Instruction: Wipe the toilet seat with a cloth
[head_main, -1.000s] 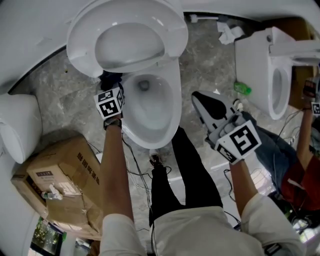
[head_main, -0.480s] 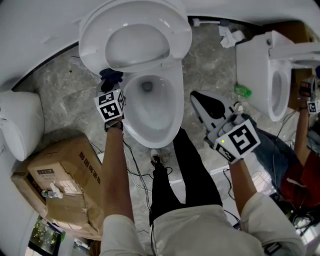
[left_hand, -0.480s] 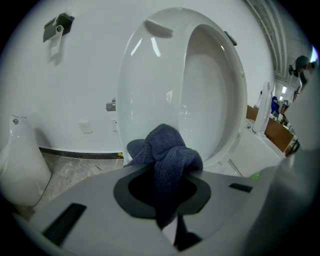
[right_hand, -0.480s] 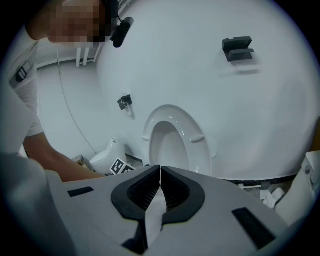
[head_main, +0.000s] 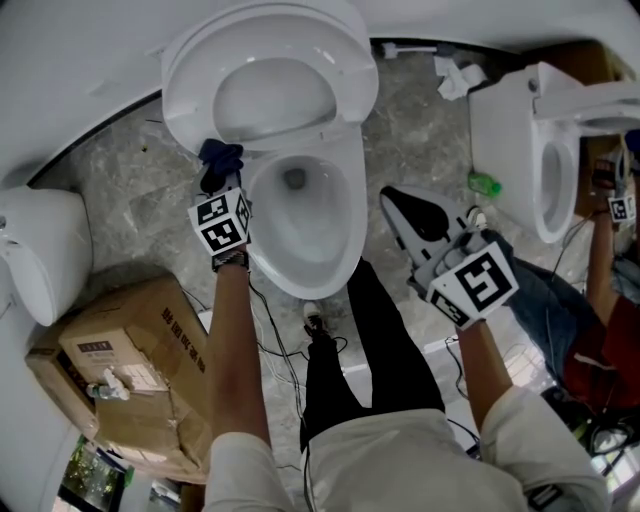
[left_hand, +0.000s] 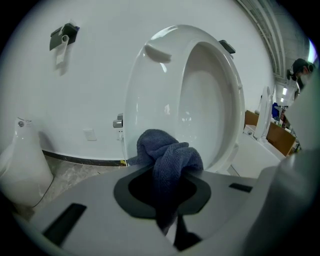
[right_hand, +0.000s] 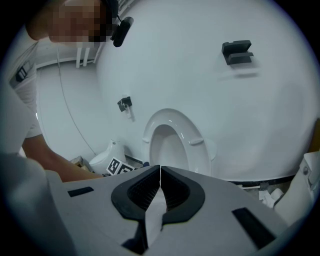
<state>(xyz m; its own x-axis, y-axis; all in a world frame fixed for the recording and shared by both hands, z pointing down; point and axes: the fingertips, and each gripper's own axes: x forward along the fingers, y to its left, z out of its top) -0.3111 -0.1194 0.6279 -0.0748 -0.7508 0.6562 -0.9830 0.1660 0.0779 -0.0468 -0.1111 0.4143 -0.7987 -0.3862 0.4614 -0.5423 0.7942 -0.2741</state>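
So the left gripper (head_main: 221, 180) was pinching a bunched-up dark blue cloth (head_main: 219, 157), with the wad sticking out past the jaws. The cloth sat right by the lower left edge of the flipped-up toilet seat (head_main: 188, 92), just above the rim of the bowl (head_main: 300, 285). Couldn't tell if it was actually touching the seat. The right gripper (right_hand: 160, 175) hung off to the right of the bowl, jaws pressed together with nothing in them. A cardboard box (head_main: 130, 340) sat on the floor to the left.
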